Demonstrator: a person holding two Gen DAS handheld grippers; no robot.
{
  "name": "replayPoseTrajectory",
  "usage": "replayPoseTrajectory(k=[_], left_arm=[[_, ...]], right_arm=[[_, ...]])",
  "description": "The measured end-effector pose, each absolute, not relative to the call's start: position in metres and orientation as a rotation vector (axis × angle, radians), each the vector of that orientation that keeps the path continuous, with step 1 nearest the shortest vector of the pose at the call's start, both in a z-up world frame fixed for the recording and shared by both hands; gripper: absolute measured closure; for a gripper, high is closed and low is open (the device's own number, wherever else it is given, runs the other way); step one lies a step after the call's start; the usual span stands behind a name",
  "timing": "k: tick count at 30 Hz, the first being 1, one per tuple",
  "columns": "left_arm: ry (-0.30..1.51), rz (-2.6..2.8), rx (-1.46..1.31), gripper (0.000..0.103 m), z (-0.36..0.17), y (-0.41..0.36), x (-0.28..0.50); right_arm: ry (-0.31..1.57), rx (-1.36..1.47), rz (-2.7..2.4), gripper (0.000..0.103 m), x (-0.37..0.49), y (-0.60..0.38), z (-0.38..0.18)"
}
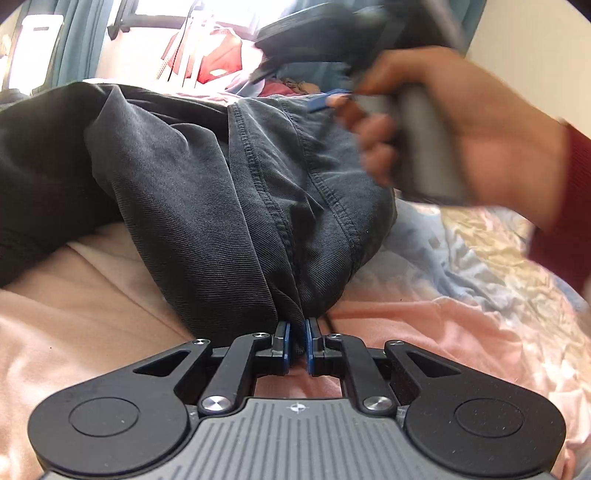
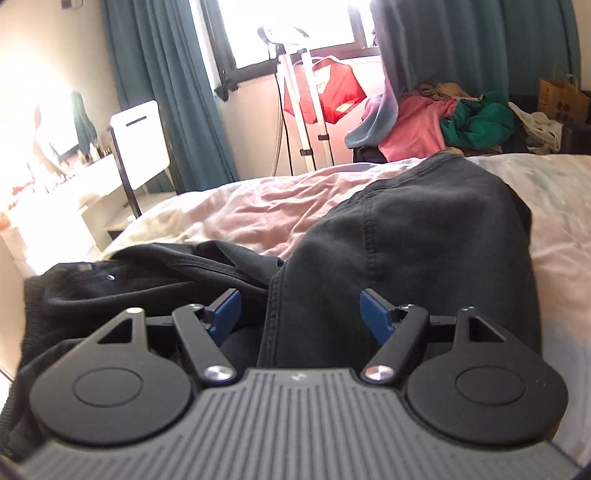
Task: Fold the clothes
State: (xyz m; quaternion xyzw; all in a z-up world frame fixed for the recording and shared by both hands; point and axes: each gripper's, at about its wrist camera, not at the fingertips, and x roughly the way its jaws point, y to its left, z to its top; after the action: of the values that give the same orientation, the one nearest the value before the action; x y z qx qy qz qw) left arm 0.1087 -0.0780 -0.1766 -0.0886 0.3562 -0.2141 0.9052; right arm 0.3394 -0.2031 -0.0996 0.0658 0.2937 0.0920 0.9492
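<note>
Left wrist view first: the left gripper [image 1: 298,341] is clenched on a bunched fold of the dark jeans [image 1: 236,192], blue pads [image 1: 283,343] pinching the fabric right at the seam. From that pinch the jeans fan out toward 12 o'clock, a stitched double seam running up the middle and a thick leg draping off toward 9 o'clock. They lie on the bed [image 1: 92,295], pink sheet underneath, a crumpled blue-and-yellow patterned cloth [image 1: 461,251] at 3 o'clock.

Up at 1 o'clock a hand [image 1: 461,125] in a red sleeve [image 1: 569,206] grips the handle of the right gripper, badly blurred; one blue fingertip [image 1: 327,100] shows just over the jeans' far edge.

Right wrist view now: the right gripper [image 2: 300,315] has its jaws released, spread wide, nothing pressed between the pads. It hangs over the jeans [image 2: 406,251], a hemmed edge running straight up between the open fingers. Darker folds with a rivet sit at 9 o'clock.

Beyond the bed at 1 o'clock, a pile of clothes [image 2: 443,122]; teal curtains [image 2: 162,92] and a bright window [image 2: 295,29] at 12.
</note>
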Motion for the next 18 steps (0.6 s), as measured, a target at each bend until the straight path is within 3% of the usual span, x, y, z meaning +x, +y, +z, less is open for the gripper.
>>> replayPoseTrajectory(k=[3, 4, 6, 8, 18], left_arm=[[0.728, -0.478, -0.205, 0.094, -0.181, -0.074, 0.115], [0.727, -0.489, -0.215, 0.094, -0.183, -0.073, 0.116], [0.72, -0.511, -0.244, 0.094, -0.186, -0.069, 0.12], [0.714, -0.532, -0.276, 0.094, -0.187, -0.064, 0.123], [0.586, -0.587, -0.295, 0.095, -0.161, -0.057, 0.109]], right_arm=[[0.662, 0.012, 0.154, 0.032, 0.378, -0.179, -0.118], [0.684, -0.026, 0.145, 0.038, 0.388, -0.173, -0.125], [0.722, -0.085, 0.129, 0.076, 0.401, -0.166, -0.136], [0.727, -0.093, 0.117, 0.091, 0.402, -0.171, -0.132], [0.501, 0.172, -0.153, 0.095, 0.3, -0.305, -0.052]])
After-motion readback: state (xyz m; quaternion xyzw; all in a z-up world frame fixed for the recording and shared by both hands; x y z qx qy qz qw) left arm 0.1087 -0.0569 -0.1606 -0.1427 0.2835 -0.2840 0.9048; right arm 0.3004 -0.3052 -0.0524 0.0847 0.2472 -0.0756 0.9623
